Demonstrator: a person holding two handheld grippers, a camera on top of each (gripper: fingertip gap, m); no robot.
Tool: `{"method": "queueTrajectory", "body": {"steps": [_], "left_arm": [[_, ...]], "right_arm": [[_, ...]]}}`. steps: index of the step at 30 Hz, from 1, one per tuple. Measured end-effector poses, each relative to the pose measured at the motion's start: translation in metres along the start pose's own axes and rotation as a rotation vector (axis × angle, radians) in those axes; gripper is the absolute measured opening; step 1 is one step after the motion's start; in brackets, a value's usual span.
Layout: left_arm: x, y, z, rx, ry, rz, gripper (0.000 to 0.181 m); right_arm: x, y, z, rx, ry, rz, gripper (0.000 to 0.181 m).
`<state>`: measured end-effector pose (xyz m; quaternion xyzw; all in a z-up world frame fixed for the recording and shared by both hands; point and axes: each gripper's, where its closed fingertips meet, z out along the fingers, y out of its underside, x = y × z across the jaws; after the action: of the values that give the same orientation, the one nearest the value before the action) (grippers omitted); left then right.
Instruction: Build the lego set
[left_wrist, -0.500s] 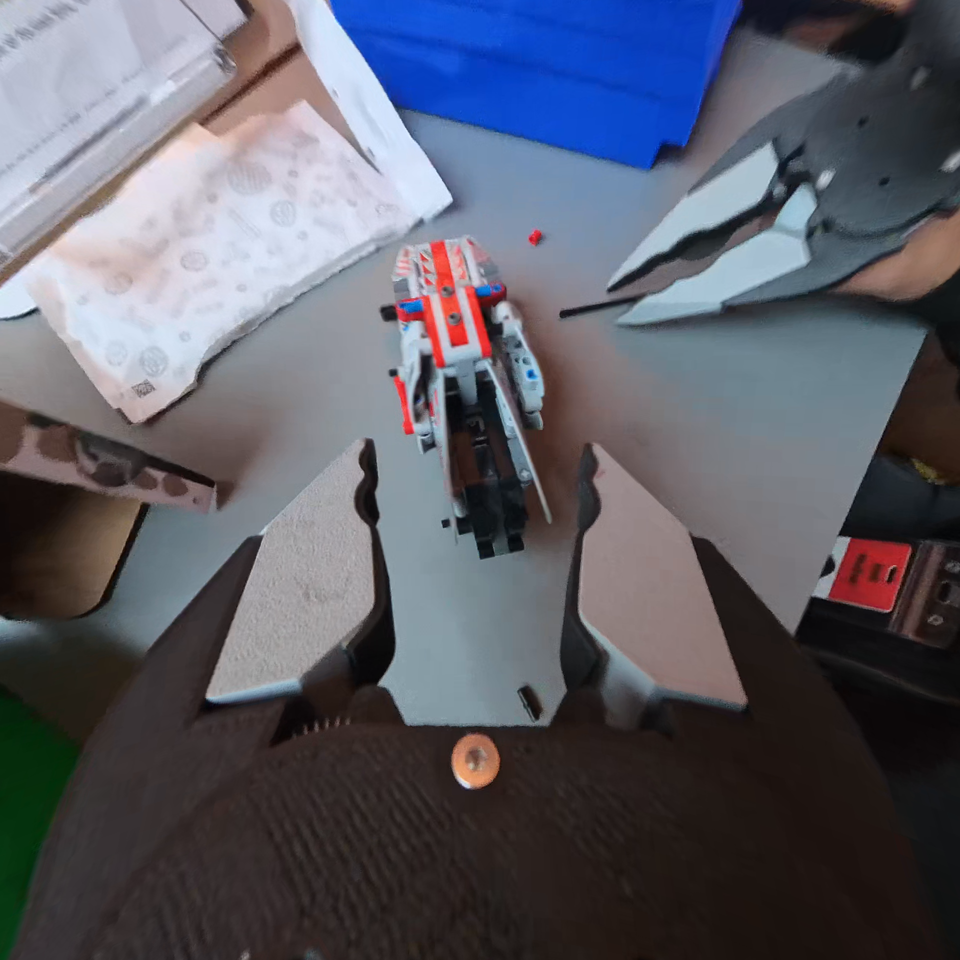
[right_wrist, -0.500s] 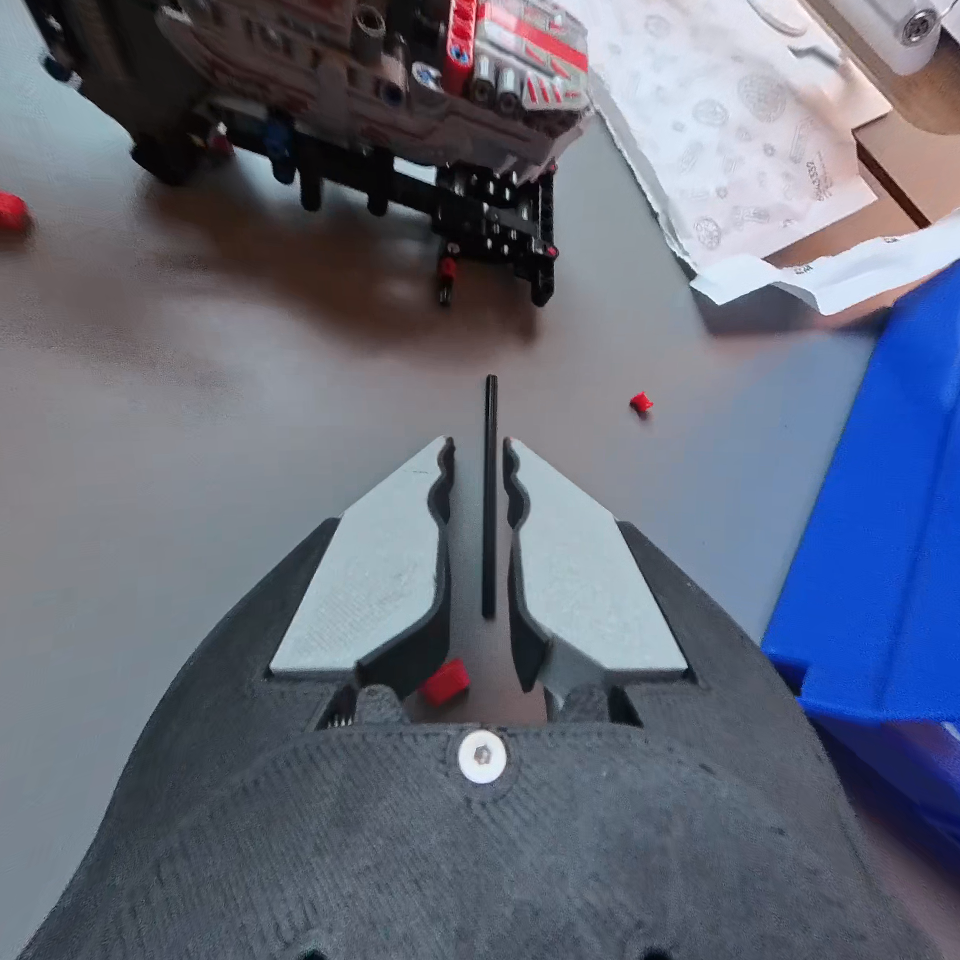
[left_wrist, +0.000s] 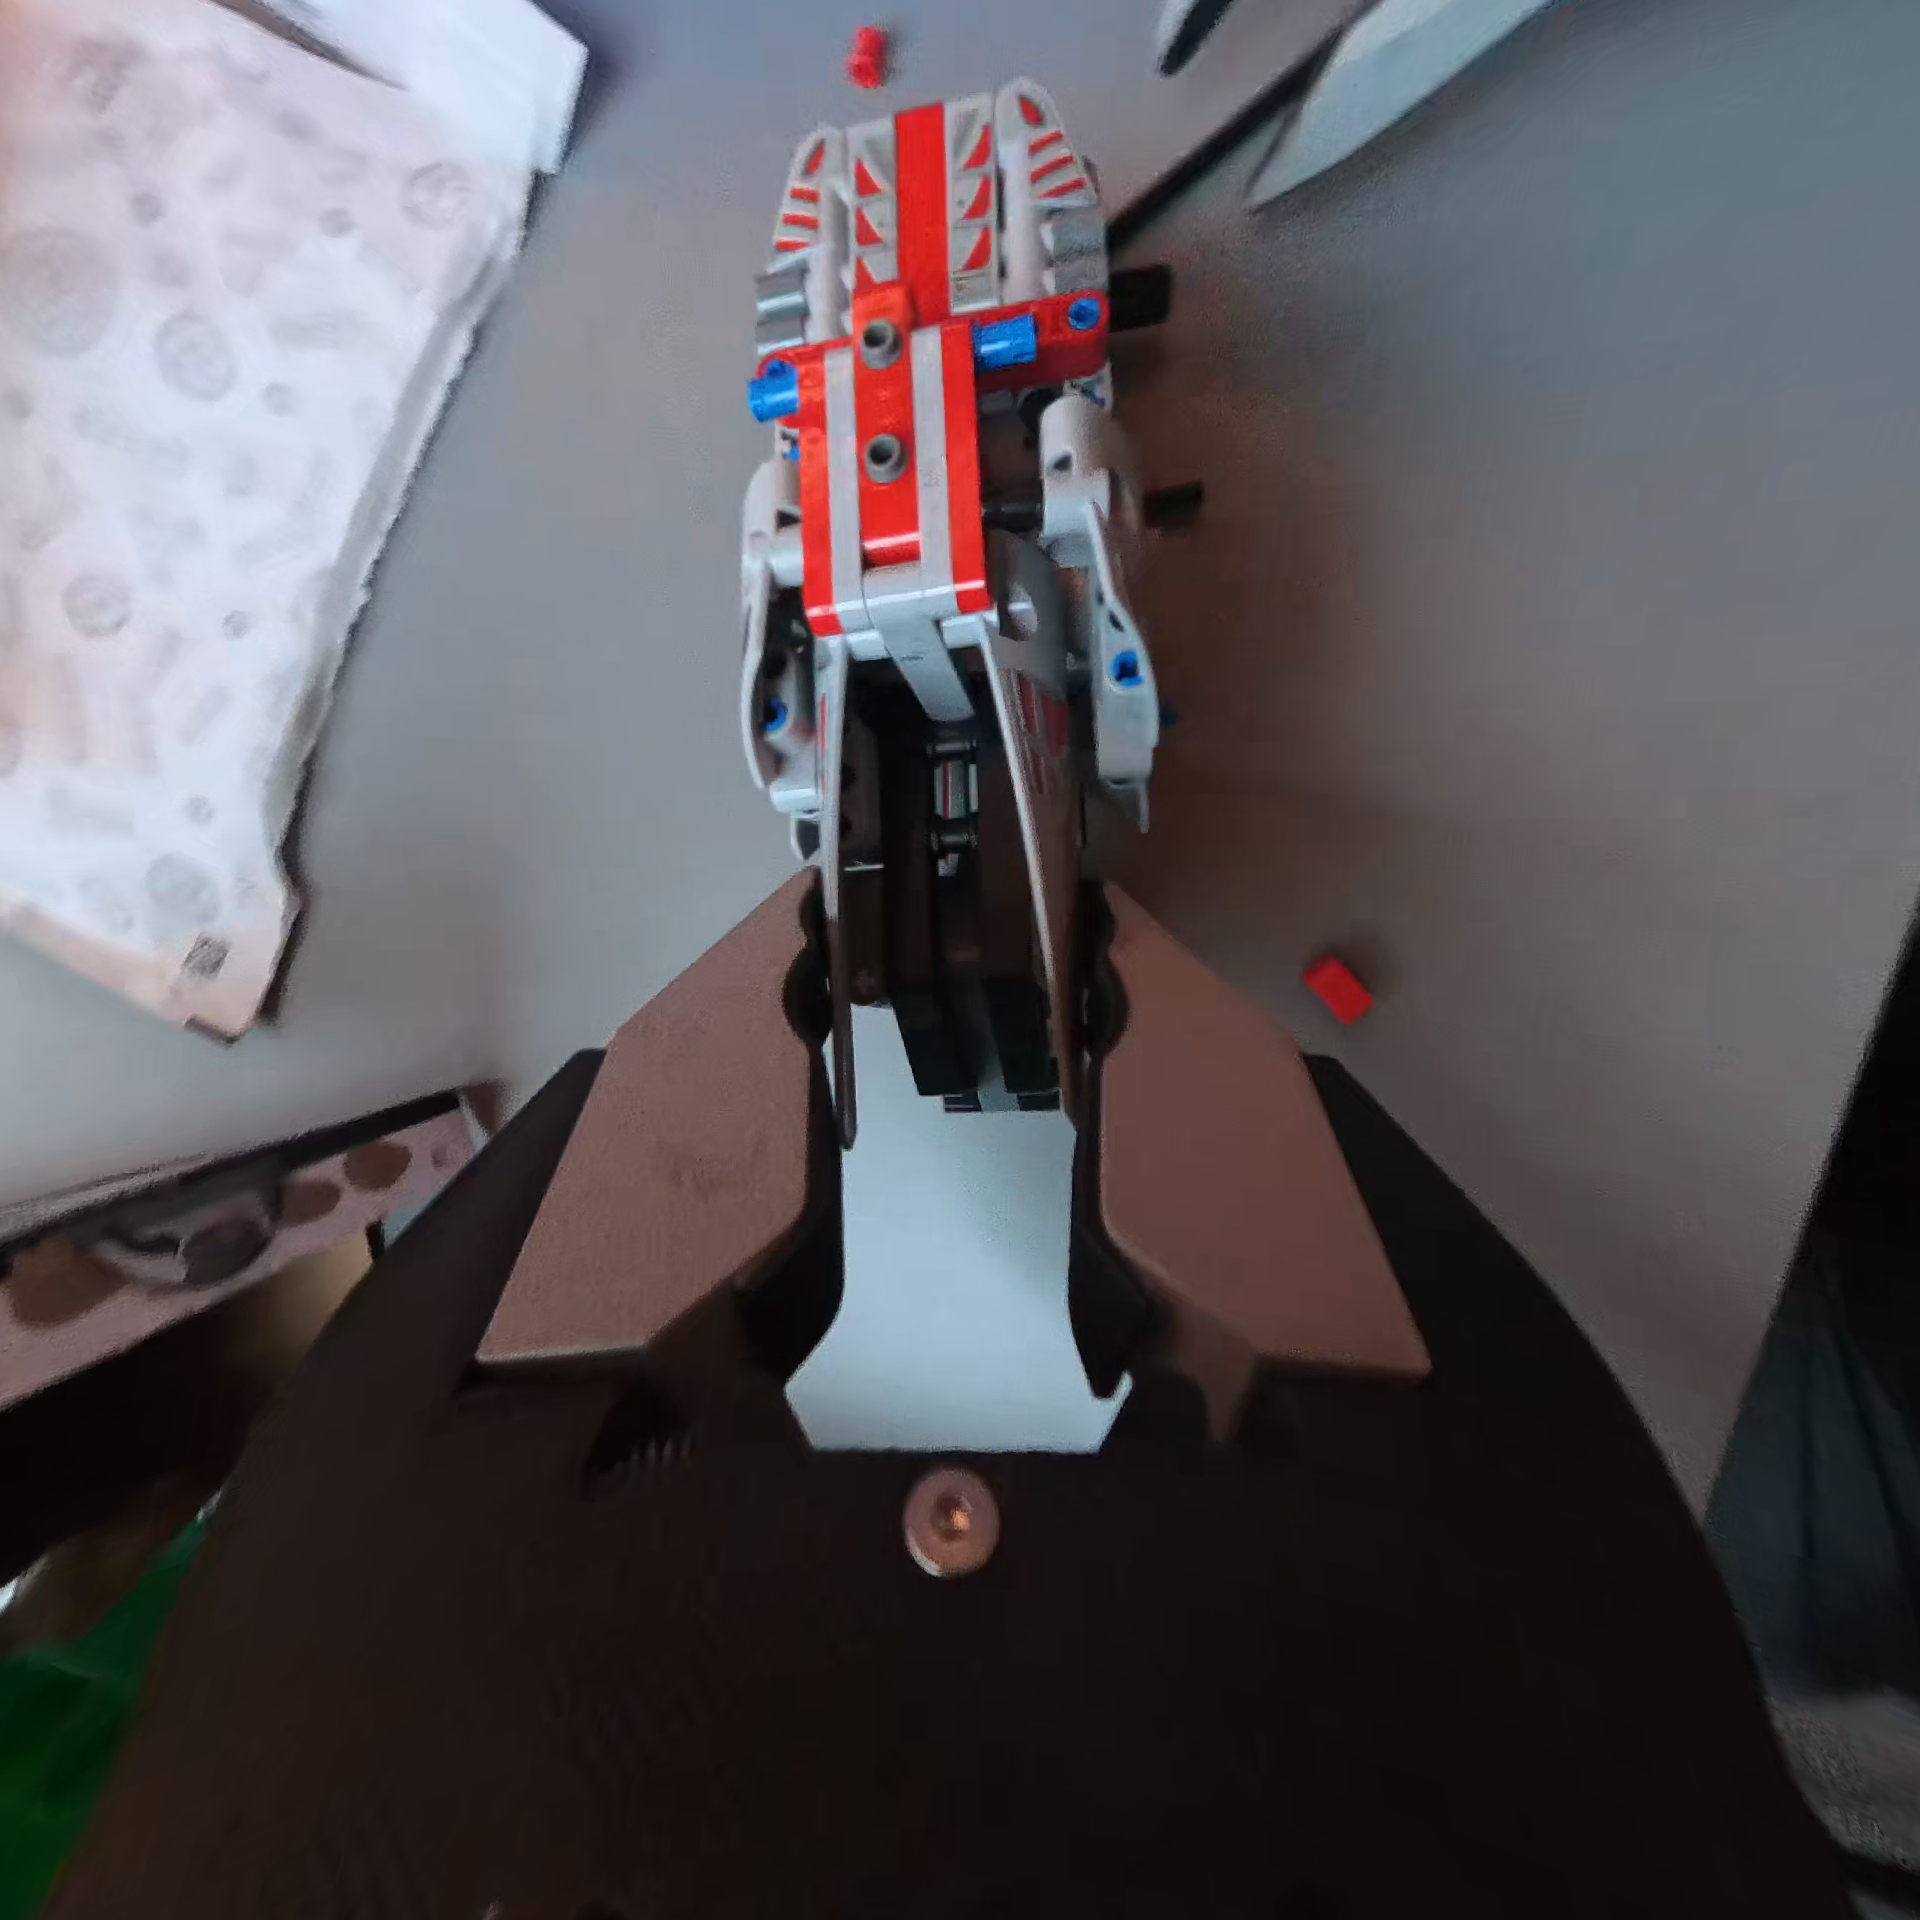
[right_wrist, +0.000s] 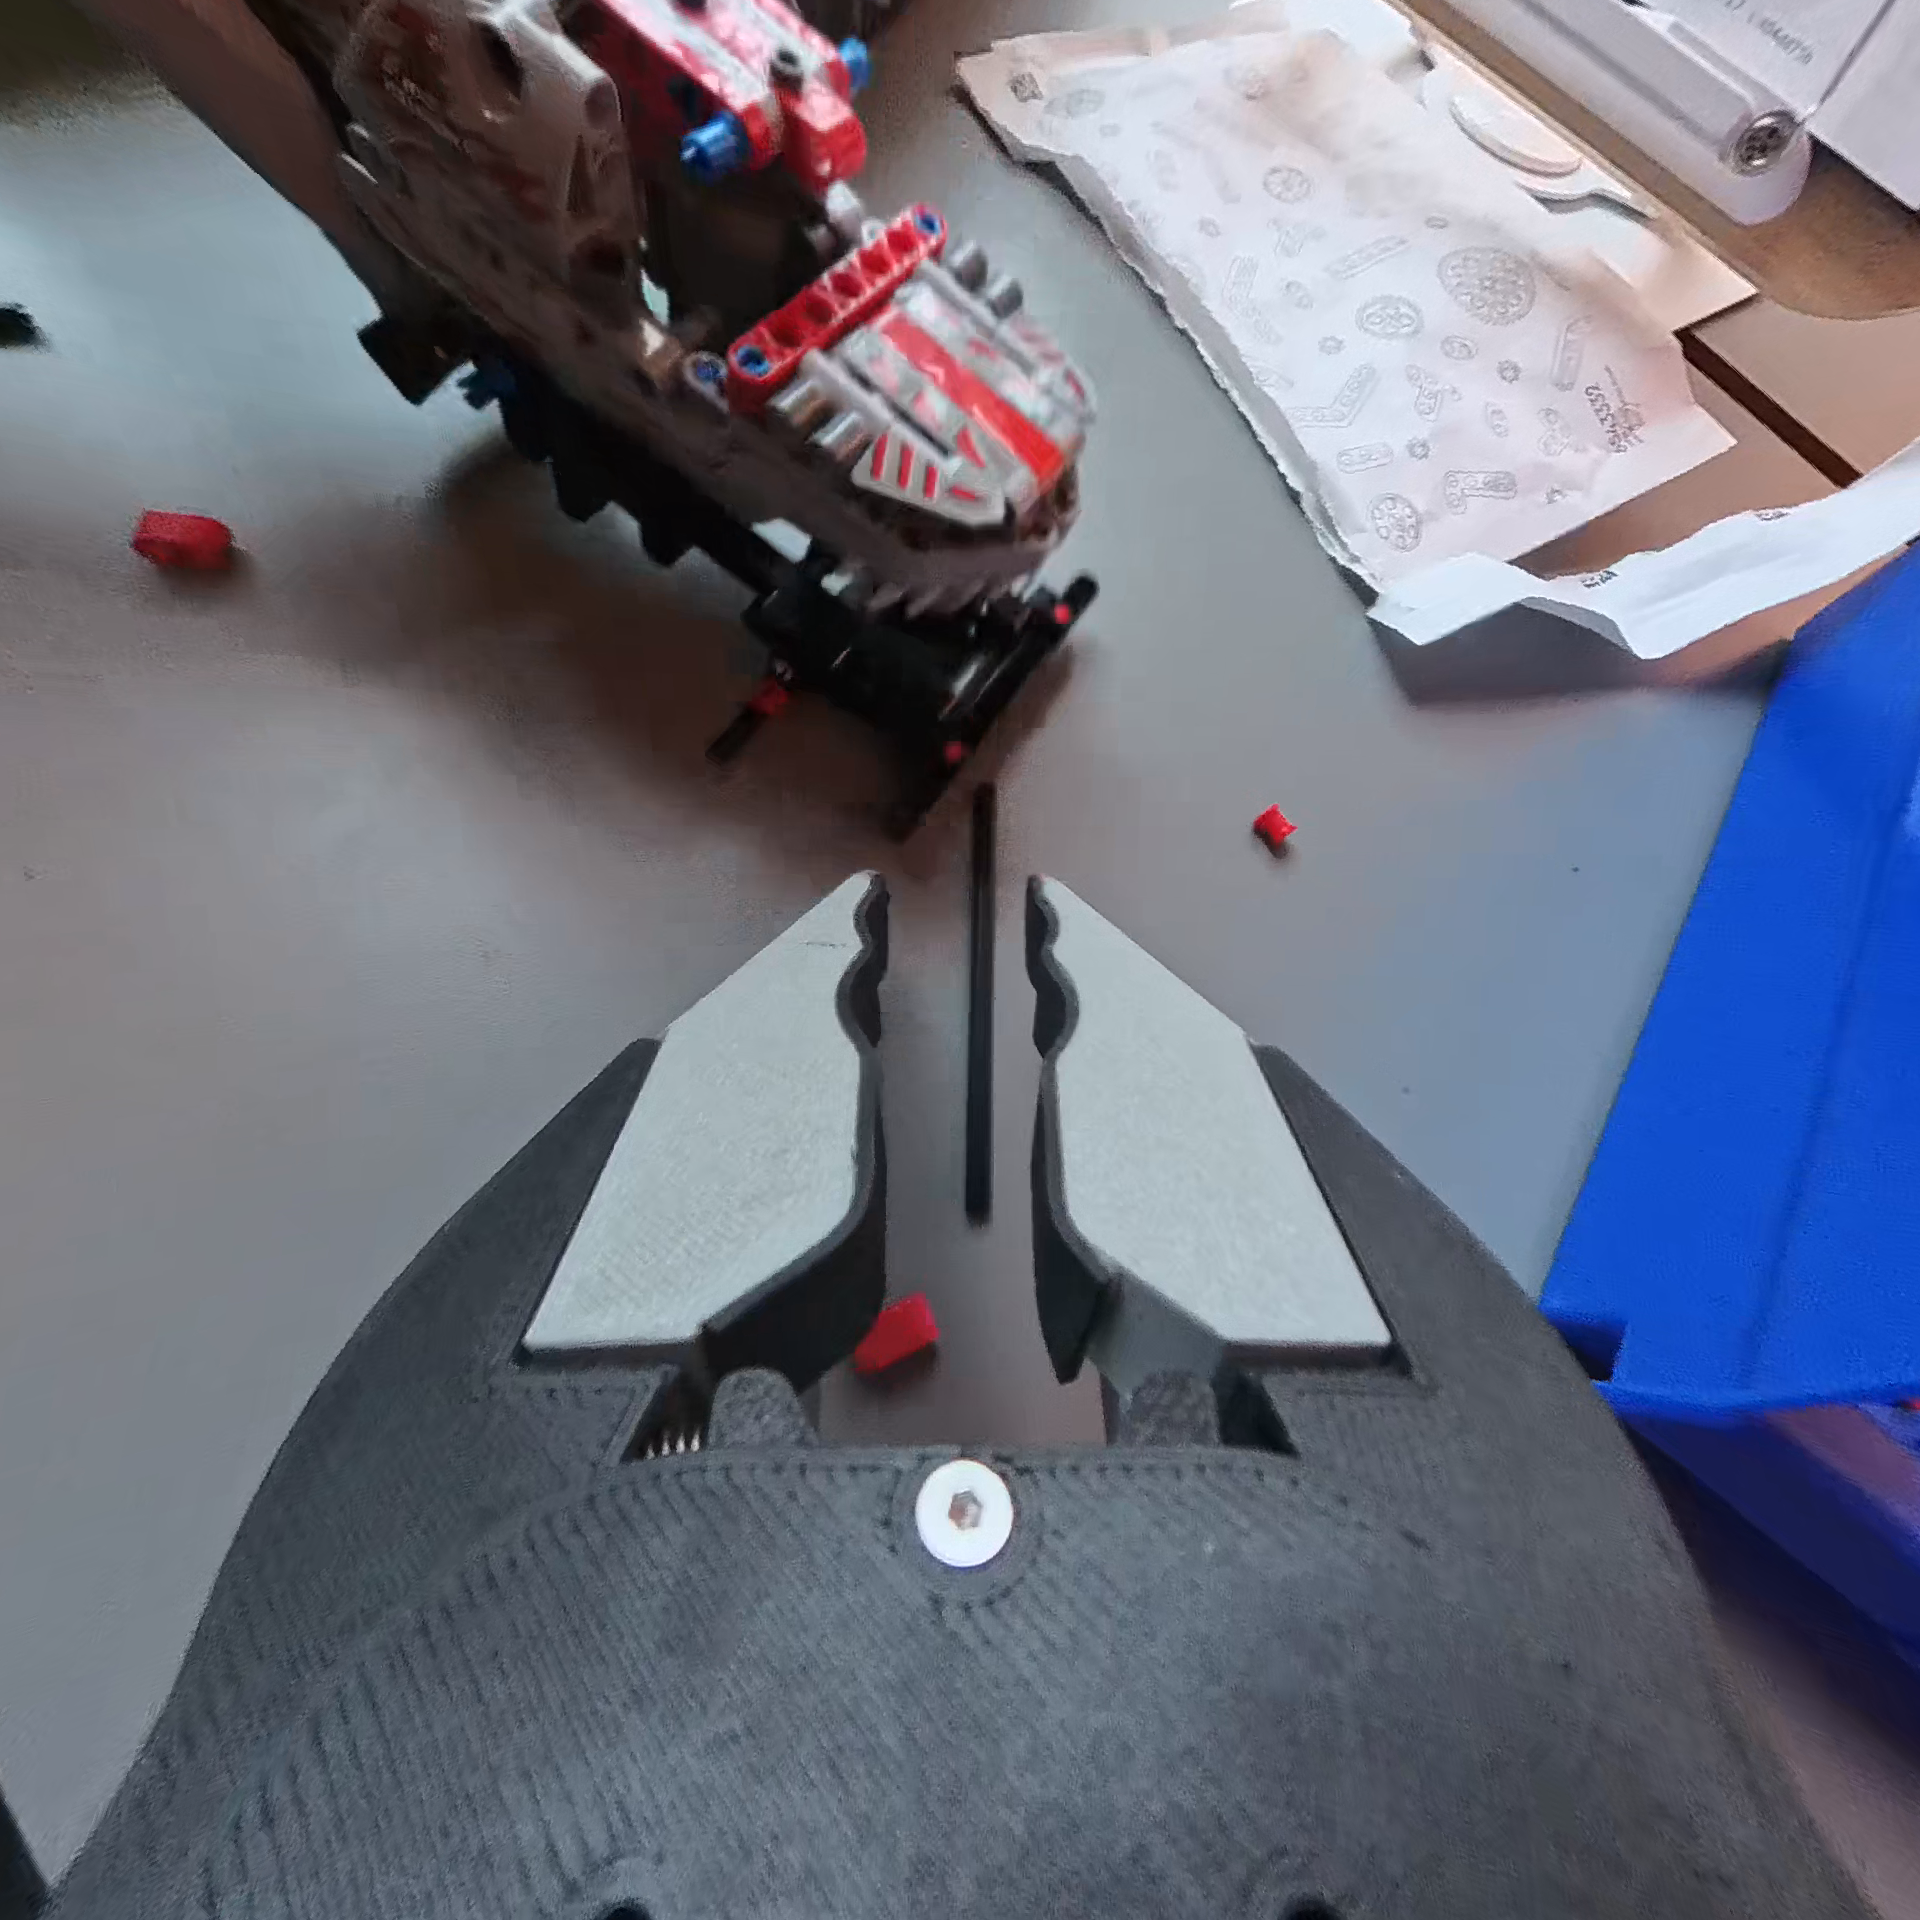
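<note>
Left gripper (left_wrist: 951, 935) level, fingers clamping rear of lego model (left_wrist: 935, 499). Right gripper (right_wrist: 956, 904) low over table, jaws parted, straddling black axle (right_wrist: 979, 997) without touching.

Your left gripper (left_wrist: 954, 935) is clamped on the rear end of the lego model (left_wrist: 935, 540), fingers pressed against both its sides. Your right gripper (right_wrist: 956, 904) hovers low over the table, fingers slightly parted, gripping nothing.

Both grippers have dark ribbed printed bodies, flat grey fingers (right_wrist: 748, 1132) with wavy black inner edges, and one central screw (right_wrist: 963, 1512)
</note>
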<state>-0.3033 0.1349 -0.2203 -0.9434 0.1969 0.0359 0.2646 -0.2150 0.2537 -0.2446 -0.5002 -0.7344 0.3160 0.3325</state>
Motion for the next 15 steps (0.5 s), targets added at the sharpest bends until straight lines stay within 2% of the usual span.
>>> {"method": "queueTrajectory", "body": {"steps": [2, 6, 11, 15], "left_arm": [[0.001, 0.001, 0.002, -0.020, 0.028, 0.056, 0.046], [-0.010, 0.005, 0.006, -0.056, 0.070, 0.016, 0.045], [-0.008, 0.009, -0.005, 0.033, 0.237, -0.206, 0.044], [0.000, 0.012, -0.014, 0.091, 0.386, -0.351, 0.044]], "right_arm": [[-0.008, -0.001, 0.001, -0.005, -0.036, -0.026, 0.024], [-0.015, 0.004, 0.003, -0.039, -0.034, -0.104, 0.024], [-0.015, 0.008, 0.007, -0.053, -0.014, -0.127, 0.024], [-0.017, 0.000, 0.006, -0.014, -0.016, -0.117, 0.023]]}}
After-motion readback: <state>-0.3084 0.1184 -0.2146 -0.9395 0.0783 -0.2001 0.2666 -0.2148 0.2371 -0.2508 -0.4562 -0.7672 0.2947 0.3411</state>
